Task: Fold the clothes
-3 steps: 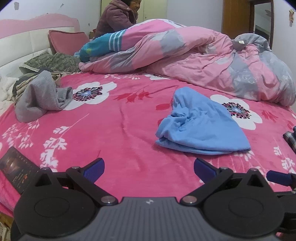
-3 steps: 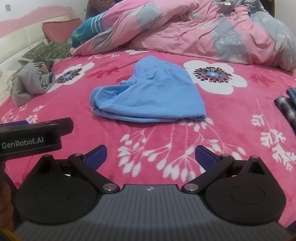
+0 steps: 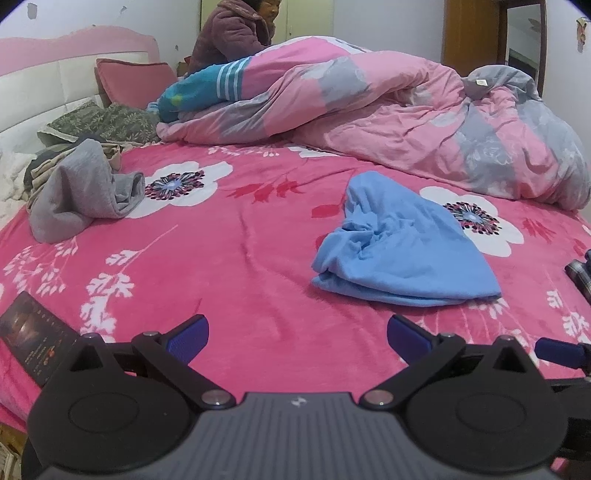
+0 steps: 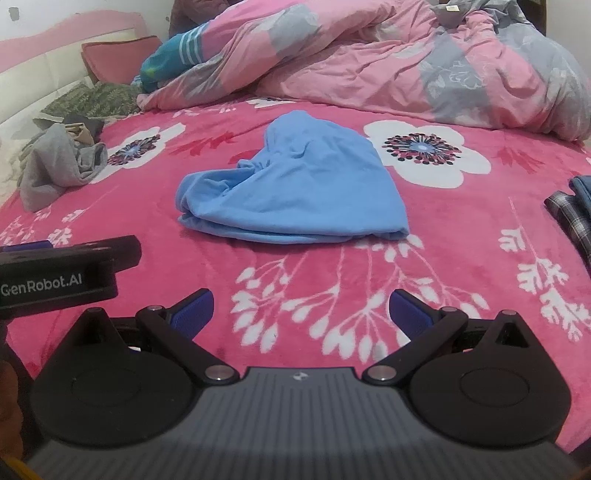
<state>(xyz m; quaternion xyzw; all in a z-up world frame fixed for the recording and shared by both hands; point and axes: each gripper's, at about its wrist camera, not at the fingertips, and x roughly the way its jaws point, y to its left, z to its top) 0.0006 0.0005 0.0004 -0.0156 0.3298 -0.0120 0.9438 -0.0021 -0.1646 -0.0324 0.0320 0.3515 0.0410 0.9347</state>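
A crumpled light-blue garment (image 3: 402, 247) (image 4: 295, 192) lies on the pink flowered blanket (image 3: 229, 258) (image 4: 443, 266), near the middle of the bed. My left gripper (image 3: 297, 338) stands open over the blanket's near edge, short of the garment and to its left, with nothing between its blue pads. My right gripper (image 4: 301, 314) is open too, directly in front of the garment and well short of it, holding nothing. The left gripper's body (image 4: 62, 273) shows at the left of the right wrist view.
A grey garment (image 3: 77, 195) (image 4: 55, 166) lies bunched at the left on a pile of clothes. A rumpled pink-and-grey quilt (image 3: 406, 122) (image 4: 388, 59) fills the far side. Plaid and dark cloth (image 4: 572, 218) lie at the right edge. A dark card (image 3: 35, 341) rests near left. A person (image 3: 236, 33) sits behind the quilt.
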